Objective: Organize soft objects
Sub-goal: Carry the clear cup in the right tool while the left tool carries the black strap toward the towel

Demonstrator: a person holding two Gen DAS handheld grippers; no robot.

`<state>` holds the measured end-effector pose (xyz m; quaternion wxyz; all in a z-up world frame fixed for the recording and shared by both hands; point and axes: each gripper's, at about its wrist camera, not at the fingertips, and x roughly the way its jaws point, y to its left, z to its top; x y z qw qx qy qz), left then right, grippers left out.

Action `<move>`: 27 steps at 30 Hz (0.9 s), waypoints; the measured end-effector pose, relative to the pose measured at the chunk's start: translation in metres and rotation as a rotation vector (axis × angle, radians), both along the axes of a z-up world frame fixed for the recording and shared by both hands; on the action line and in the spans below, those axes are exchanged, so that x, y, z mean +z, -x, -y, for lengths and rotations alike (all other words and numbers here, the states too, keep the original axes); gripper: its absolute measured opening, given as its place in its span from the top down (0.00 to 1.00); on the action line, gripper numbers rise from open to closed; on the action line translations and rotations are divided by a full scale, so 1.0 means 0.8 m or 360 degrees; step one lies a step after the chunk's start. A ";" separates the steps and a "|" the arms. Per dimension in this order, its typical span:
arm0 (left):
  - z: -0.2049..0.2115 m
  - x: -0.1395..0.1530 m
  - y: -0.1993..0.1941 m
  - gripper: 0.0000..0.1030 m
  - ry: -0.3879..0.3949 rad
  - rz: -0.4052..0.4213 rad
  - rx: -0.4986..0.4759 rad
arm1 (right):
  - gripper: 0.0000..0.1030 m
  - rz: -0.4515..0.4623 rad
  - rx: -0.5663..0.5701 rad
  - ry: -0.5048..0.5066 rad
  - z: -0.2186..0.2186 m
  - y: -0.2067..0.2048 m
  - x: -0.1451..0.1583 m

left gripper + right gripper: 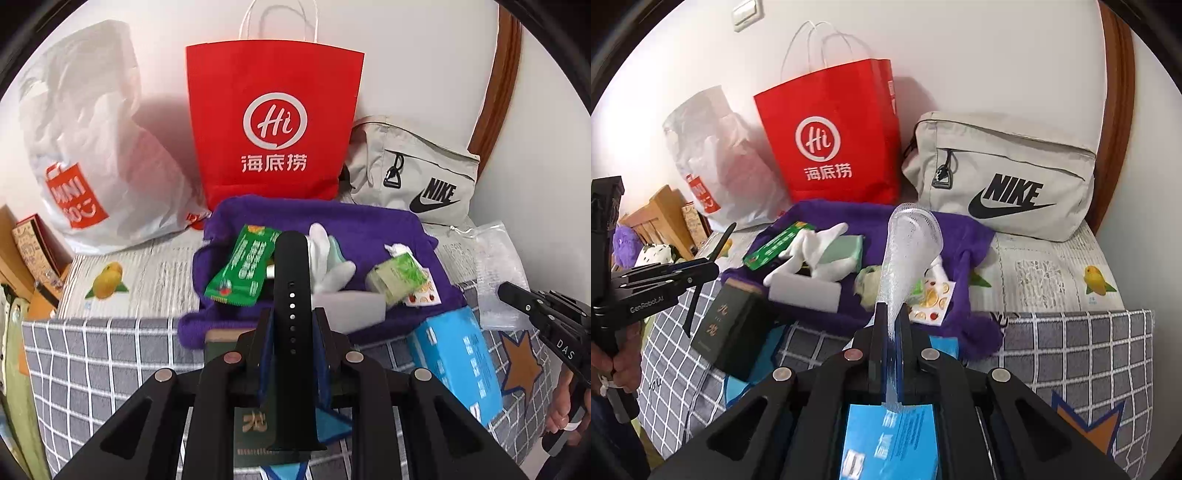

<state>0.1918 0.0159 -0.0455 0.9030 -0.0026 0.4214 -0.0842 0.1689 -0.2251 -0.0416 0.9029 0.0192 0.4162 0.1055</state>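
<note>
above the bed's near edge, a limp black strap (291,295) was pinched mid-length by the left gripper (291,325); a light, crushable bubble-wrap sheet (908,254) was clamped at its lower edge between the right gripper (892,325) fingers, drooping loosely.

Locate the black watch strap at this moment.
The black watch strap stands upright, clamped in the left tongs at the centre of the left wrist view, held above the near edge of the purple cloth, in front of the red paper bag.
</note>
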 end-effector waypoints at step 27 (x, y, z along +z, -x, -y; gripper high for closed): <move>0.033 -0.049 -0.142 0.81 -0.0067 -0.0136 -0.0077 | 0.95 -0.0225 0.0074 0.0028 -0.011 -0.140 -0.084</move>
